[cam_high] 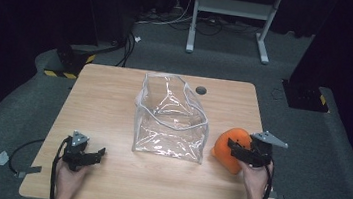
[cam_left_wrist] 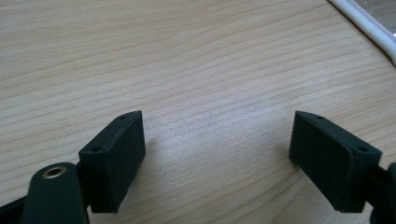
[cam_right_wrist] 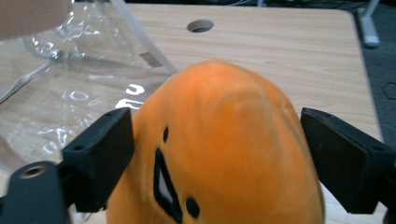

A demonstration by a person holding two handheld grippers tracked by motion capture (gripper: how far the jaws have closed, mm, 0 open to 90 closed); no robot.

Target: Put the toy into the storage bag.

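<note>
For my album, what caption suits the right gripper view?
Open right gripper straddling an orange plush toy beside a clear plastic bag.

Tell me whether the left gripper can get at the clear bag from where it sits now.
Probably yes. The left gripper rests open on the table, with bare wood between it and the clear bag. The orange plush toy lies beyond the bag, between the right gripper's jaws.

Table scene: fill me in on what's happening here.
A person holds a gripper in each hand. The right gripper is open around an orange plush toy on the table, just right of a clear plastic bag standing open. The left gripper is open over bare wood, holding nothing.
</note>
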